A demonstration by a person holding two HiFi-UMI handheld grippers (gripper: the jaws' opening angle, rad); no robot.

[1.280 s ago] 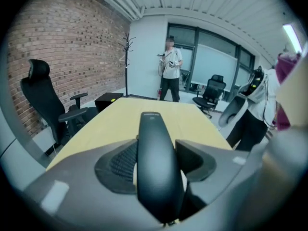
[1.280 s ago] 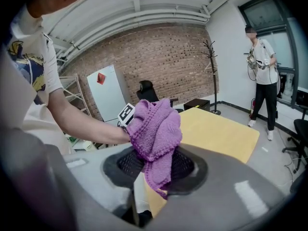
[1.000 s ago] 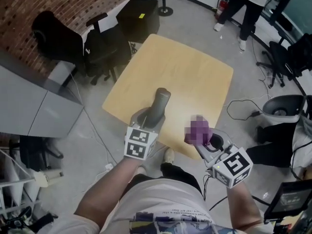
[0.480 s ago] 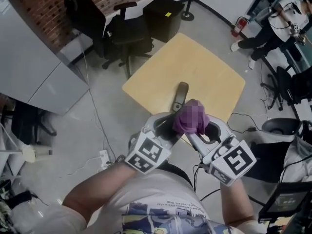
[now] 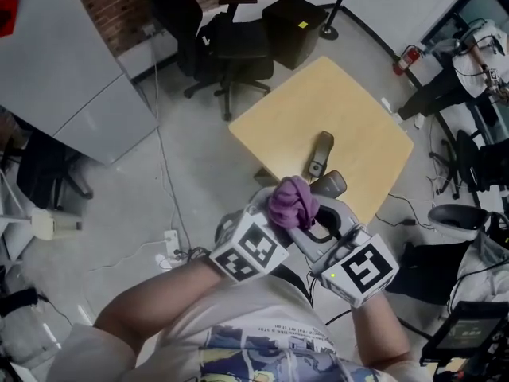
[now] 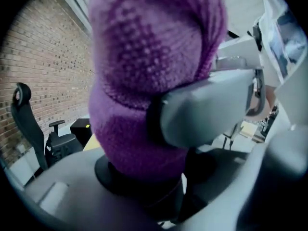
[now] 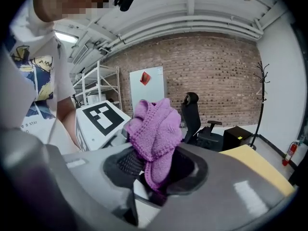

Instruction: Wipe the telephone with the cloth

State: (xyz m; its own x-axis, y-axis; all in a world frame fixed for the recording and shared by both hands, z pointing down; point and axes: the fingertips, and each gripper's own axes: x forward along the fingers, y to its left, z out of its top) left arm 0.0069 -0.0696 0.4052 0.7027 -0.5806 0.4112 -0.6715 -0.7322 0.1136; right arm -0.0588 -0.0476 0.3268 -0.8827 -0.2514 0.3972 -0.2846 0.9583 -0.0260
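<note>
A dark grey telephone handset lies near the middle of the square wooden table. Both grippers hang close to my body, short of the table's near corner. My right gripper is shut on a bunched purple cloth. It holds the cloth right over the jaws of my left gripper. The cloth fills the left gripper view, with a right finger pressing on it. The left jaws stand apart, and the cloth hides their tips.
Two black office chairs and a black box stand beyond the table. A grey cabinet is at the left. Cables and a power strip lie on the floor. A bin and more chairs are at the right.
Both grippers have risen and drawn together toward my body. The left one has come away from the telephone. The cloth now sits over the left jaws. The table looks smaller and farther off.
</note>
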